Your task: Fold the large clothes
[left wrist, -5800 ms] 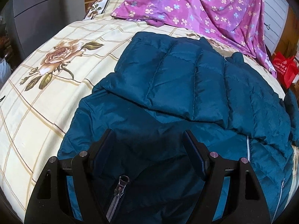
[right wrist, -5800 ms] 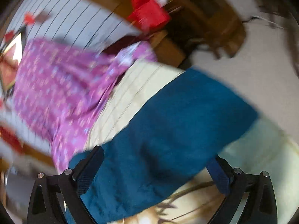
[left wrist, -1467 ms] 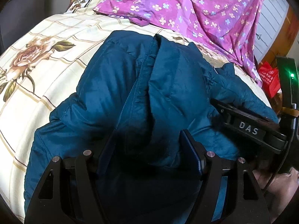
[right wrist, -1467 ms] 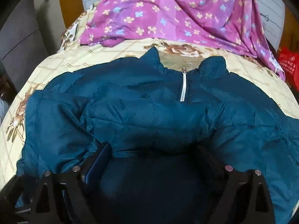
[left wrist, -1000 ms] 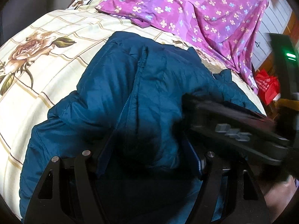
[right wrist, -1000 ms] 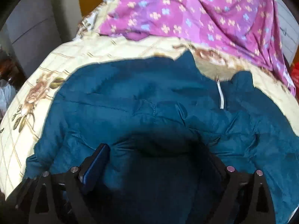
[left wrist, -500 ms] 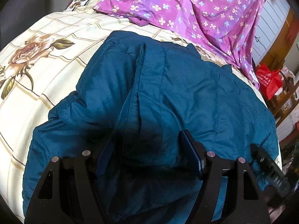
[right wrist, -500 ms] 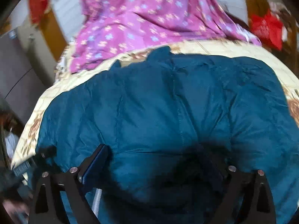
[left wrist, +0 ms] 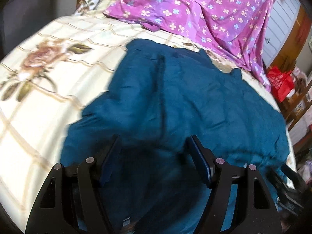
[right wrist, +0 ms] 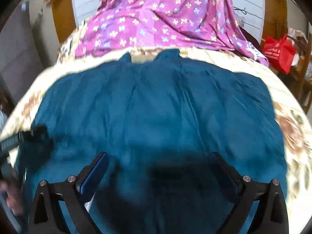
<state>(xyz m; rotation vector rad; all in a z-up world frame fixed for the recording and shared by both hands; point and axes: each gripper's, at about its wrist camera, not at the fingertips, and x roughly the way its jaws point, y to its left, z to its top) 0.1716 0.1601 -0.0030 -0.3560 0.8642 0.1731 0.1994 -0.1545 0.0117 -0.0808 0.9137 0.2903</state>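
Since a second ago the puffy teal quilted jacket (right wrist: 156, 105) flattened on the floral bed (left wrist: 39, 89), both jaws wide open, empty; next, fold it in half.

Both my views are smeared with motion blur, so the quilting on the teal jacket (left wrist: 175, 101) barely reads. Its near hem drops behind my left gripper (left wrist: 154, 156) and off the bottom edge, and in the right wrist view the same end lies in dark shadow between the fingers of my right gripper (right wrist: 158, 165); whether either pair touches cloth I cannot tell. My other tool shows only as a cut-off black blur at the frame edge. The purple floral sheet (right wrist: 165, 19) runs out of the top, and the print on the red bag (right wrist: 276, 52) is too small to read.
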